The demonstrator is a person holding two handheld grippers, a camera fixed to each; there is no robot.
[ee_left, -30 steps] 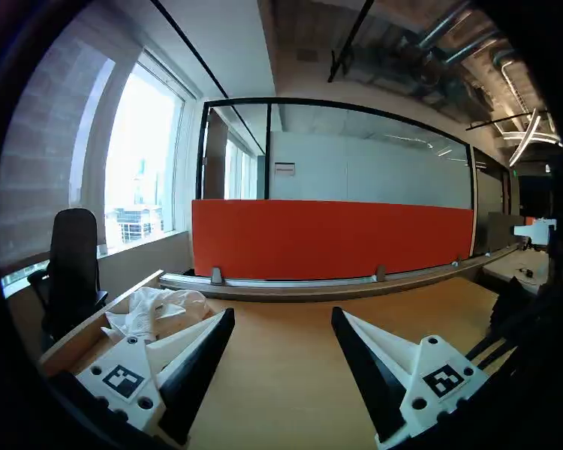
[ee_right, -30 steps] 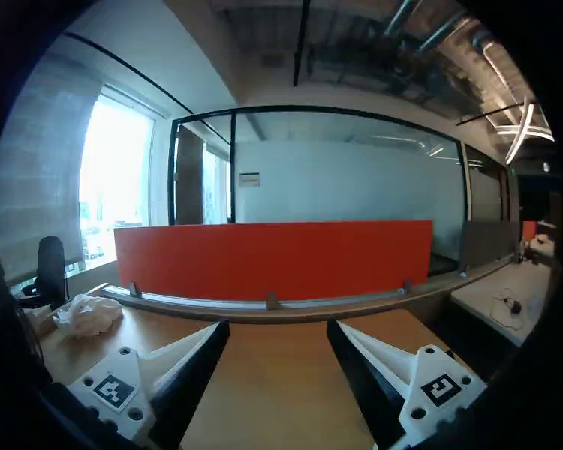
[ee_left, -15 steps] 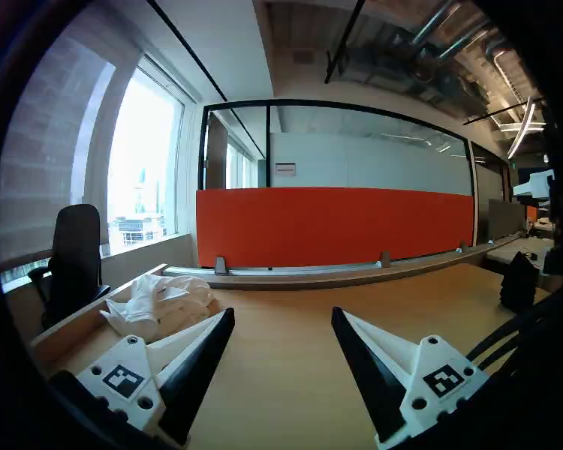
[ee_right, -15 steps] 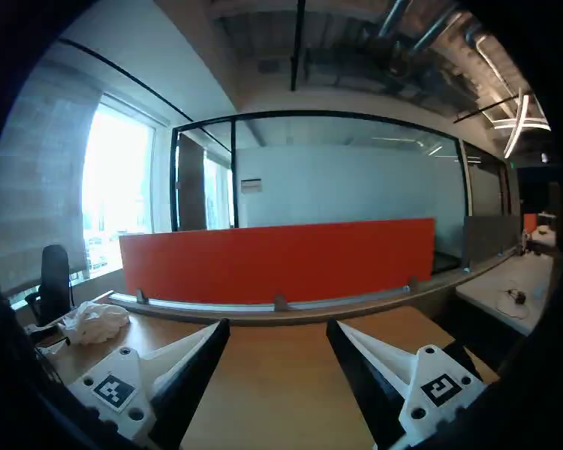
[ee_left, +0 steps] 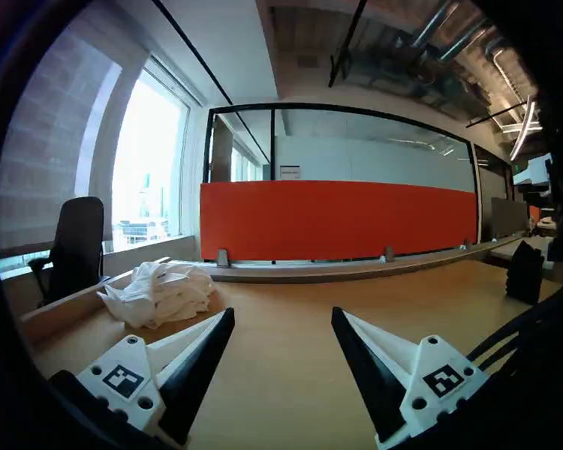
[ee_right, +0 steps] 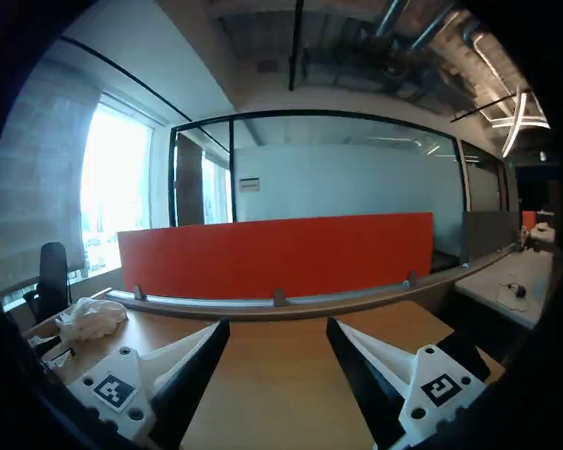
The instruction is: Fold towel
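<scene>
So: towel [ee_left: 160, 292] = crumpled white heap, unfolded, lying on desk [ee_left: 281, 390] near its window-side edge. In left gripper view it sits approx 10 o'clock of left gripper [ee_left: 281, 311], near but not touching. In right gripper view it's farther off, approx 9 o'clock of right gripper [ee_right: 276, 323]. Both grippers: fingers wide apart, nothing btwn them, held over bare desk. Progress, my read: nil, i.e. no grab, no spreading, no fold yet. Left to do: reach towel, pull it flat toward desk centre, then fold. Beyond, at 12 o'clock, orange divider [ee_left: 334, 219] runs along desk's far edge; chair [ee_left: 75, 244] at 9 o'clock by window.
</scene>
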